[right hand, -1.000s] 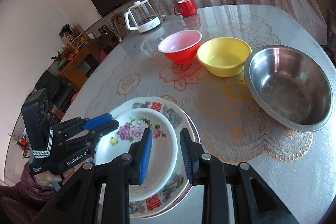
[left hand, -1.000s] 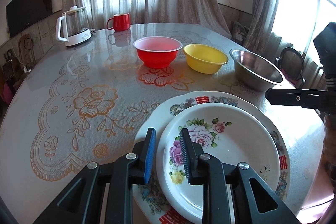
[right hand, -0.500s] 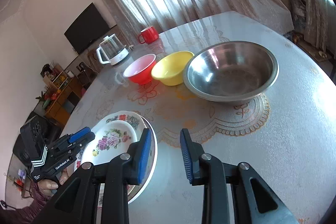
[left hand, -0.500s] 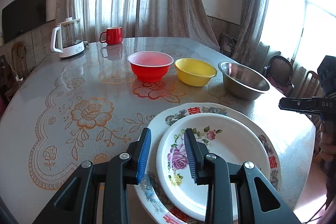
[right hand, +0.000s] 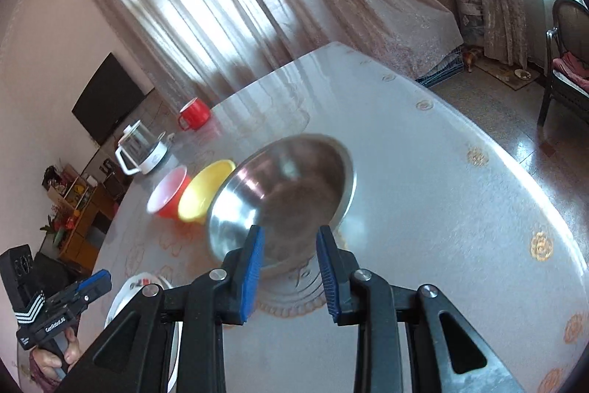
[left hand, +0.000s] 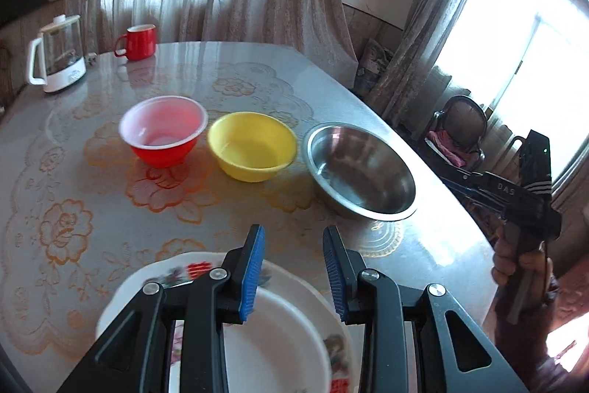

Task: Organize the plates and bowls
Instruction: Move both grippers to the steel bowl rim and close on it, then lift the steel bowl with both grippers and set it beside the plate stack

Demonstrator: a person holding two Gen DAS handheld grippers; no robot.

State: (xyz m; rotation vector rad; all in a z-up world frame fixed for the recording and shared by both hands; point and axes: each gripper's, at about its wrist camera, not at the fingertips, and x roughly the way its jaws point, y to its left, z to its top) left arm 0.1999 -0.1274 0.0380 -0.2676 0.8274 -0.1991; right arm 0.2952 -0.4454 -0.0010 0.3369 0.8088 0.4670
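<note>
Blurred steel bowl (right hand: 283, 197) seemingly overlaps yellow bowl (right hand: 204, 192).

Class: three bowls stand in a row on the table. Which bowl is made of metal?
The large shiny steel bowl, at the row's right end beside the yellow plastic bowl; the red bowl is plastic too.

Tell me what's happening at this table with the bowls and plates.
A person holds a two-finger gripper in each hand, tidying dishes. The left gripper hangs open above a small floral plate stacked on a larger plate; nothing is between its jaws. The right gripper is open and empty, pointed at the steel bowl. The red bowl, yellow bowl and steel bowl sit in a row, not yet nested.
</note>
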